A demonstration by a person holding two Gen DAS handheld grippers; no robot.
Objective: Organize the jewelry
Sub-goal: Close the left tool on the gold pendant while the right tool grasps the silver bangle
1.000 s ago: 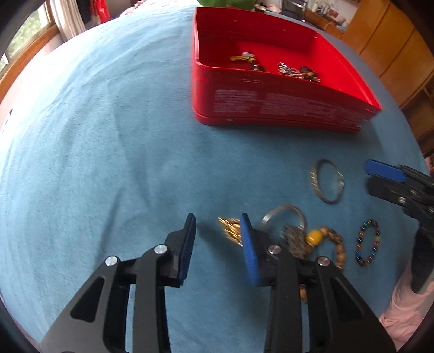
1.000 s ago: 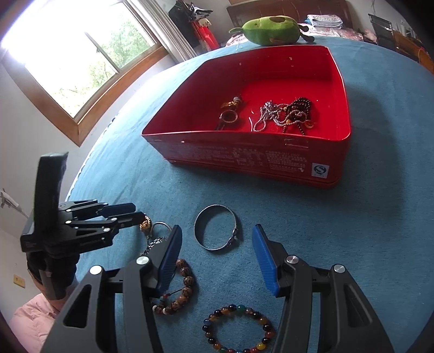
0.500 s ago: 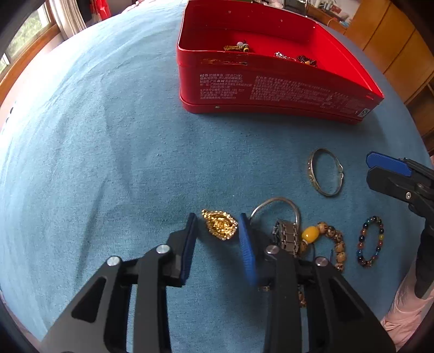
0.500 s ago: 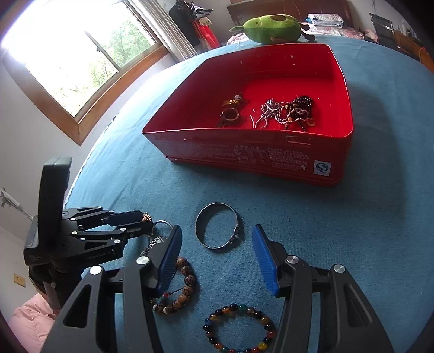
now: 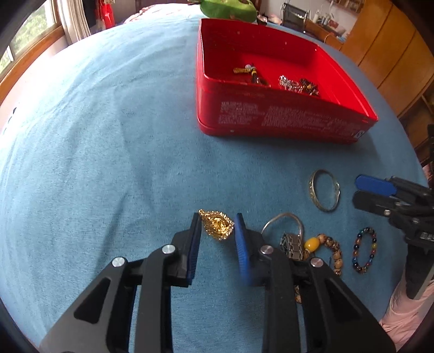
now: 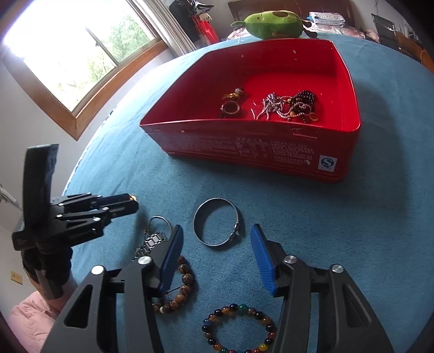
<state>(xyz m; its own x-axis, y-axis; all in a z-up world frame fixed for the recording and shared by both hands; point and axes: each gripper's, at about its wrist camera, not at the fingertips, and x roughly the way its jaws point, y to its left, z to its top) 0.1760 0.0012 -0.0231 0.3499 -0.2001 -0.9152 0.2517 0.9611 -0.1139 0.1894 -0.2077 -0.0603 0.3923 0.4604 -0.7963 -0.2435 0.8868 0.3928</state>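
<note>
My left gripper [image 5: 217, 225] is closed around a gold pendant [image 5: 217, 224], its blue pads at either side of it, just above the blue cloth; it also shows in the right wrist view [image 6: 127, 203]. My right gripper [image 6: 215, 239] is open and empty, straddling a silver bangle [image 6: 217, 225] that lies on the cloth. The red tin [image 6: 252, 152] stands further back and holds a ring, a silver chain and dark beads. A multicoloured bead bracelet [image 6: 238, 328], a brown bead bracelet [image 6: 179, 285] and a metal watch band [image 6: 152, 241] lie near me.
A green plush toy [image 6: 274, 19] sits behind the tin. A window [image 6: 76, 51] is at the left. Wooden cabinets [image 5: 393, 54] stand at the right. The blue cloth [image 5: 108, 135] stretches left of the tin.
My left gripper has narrowed around the gold pendant and lifted, so the tin's inside shows again. The right gripper has stayed over the bangle.
</note>
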